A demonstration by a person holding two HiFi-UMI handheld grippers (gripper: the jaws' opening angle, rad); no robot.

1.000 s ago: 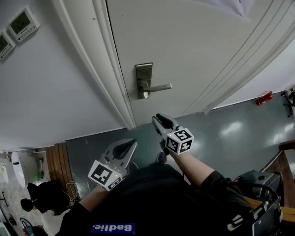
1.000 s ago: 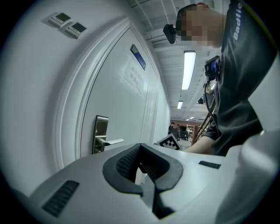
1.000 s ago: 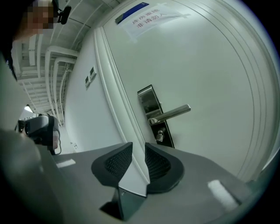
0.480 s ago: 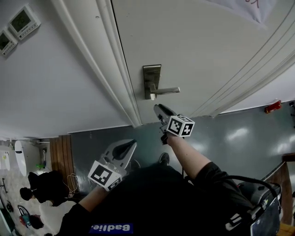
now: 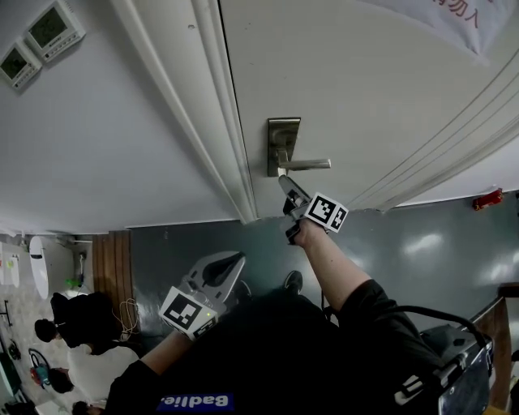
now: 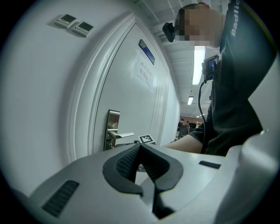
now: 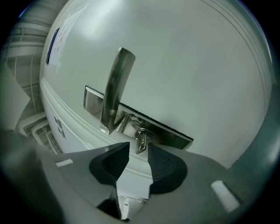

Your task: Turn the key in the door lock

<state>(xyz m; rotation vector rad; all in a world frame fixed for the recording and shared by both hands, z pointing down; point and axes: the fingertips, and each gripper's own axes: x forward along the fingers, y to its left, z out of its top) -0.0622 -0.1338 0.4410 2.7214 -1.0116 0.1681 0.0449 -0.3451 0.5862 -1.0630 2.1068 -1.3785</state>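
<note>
A steel lock plate (image 5: 281, 146) with a lever handle (image 5: 308, 164) is on the white door. A small silver key (image 7: 141, 140) sticks out of the plate (image 7: 166, 131) below the handle (image 7: 114, 87). My right gripper (image 5: 285, 185) reaches up just under the lever. Its jaws are opening, and my right gripper (image 7: 138, 148) has the key's head right at its tips without the pads pressing on it. My left gripper (image 5: 237, 259) hangs low and back from the door, and my left gripper (image 6: 140, 145) is shut on nothing. From there the plate (image 6: 113, 129) shows ahead.
A moulded white door frame (image 5: 219, 121) runs beside the lock. Two wall control panels (image 5: 50, 31) sit at upper left. A paper notice (image 5: 454, 20) is on the door. Grey floor (image 5: 405, 243) lies below, with a red object (image 5: 486, 198) at right and people (image 5: 57, 324) at far left.
My right gripper has moved up to the lock plate and rolled, its marker cube turning. The left gripper has stayed about where it was.
</note>
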